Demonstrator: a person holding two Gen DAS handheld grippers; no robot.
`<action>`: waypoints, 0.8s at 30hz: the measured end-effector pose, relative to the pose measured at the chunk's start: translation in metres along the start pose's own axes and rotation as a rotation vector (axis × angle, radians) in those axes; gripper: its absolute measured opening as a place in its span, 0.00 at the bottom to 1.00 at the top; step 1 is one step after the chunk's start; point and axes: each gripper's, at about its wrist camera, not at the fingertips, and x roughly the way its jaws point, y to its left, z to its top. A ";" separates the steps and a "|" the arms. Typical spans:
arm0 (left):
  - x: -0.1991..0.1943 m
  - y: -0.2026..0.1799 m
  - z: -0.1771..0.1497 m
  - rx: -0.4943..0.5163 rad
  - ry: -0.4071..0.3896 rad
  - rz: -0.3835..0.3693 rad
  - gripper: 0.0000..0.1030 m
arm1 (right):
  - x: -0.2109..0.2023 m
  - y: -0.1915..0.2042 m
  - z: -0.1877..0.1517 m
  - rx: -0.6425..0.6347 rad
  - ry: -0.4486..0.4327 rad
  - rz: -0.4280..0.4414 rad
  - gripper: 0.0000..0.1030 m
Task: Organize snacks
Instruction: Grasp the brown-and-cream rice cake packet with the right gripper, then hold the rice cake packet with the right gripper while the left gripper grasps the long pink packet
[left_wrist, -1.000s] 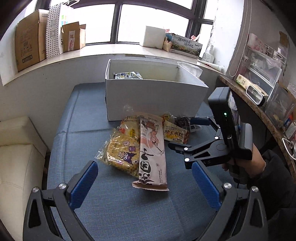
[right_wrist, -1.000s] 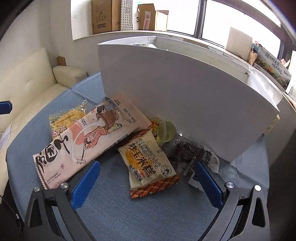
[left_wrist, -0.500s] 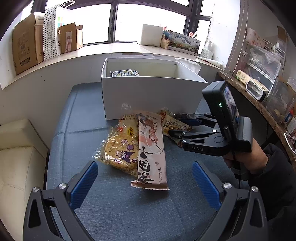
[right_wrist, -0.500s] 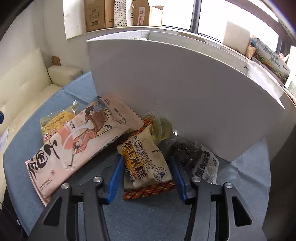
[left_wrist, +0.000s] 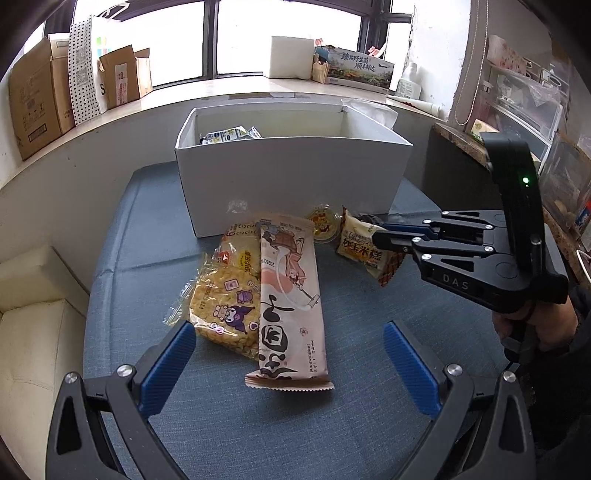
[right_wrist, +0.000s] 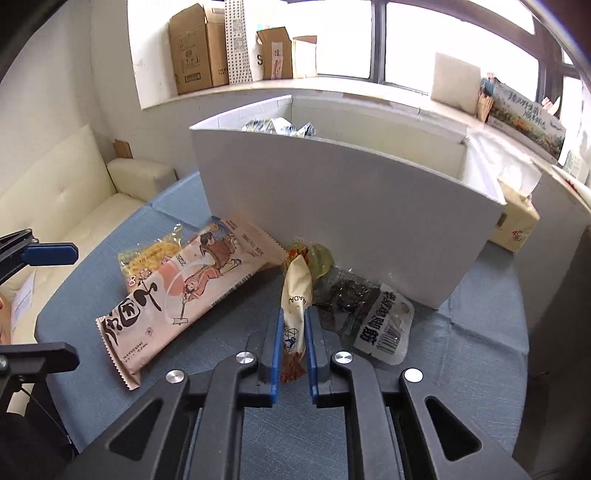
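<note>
The right gripper (right_wrist: 294, 341) is pinching one cream corn-cake packet (right_wrist: 295, 295) edge-on at lower centre of its view, the packet's orange zigzag end sitting between the blue pads. The left gripper (left_wrist: 288, 363) is hovering with jaws wide. Four more snacks are lying beyond: a long pink packet (left_wrist: 290, 291), a yellow noodle bag (left_wrist: 225, 295), a jelly cup (left_wrist: 324, 223) and a dark clear pouch (right_wrist: 364, 306). One white box (left_wrist: 295, 177) is standing behind.

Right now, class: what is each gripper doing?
Left gripper: open, holding nothing, above the blue table.
Right gripper: closed on the corn cake packet.
</note>
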 end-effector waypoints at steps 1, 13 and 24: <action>0.000 0.001 0.000 -0.003 0.000 -0.002 1.00 | -0.003 0.001 -0.001 -0.006 -0.001 -0.011 0.11; -0.001 0.001 -0.002 0.001 -0.002 -0.014 1.00 | 0.013 0.003 -0.010 0.007 0.068 0.027 0.46; 0.001 0.008 -0.005 -0.020 0.001 -0.015 1.00 | 0.029 0.003 -0.001 0.006 0.085 0.027 0.46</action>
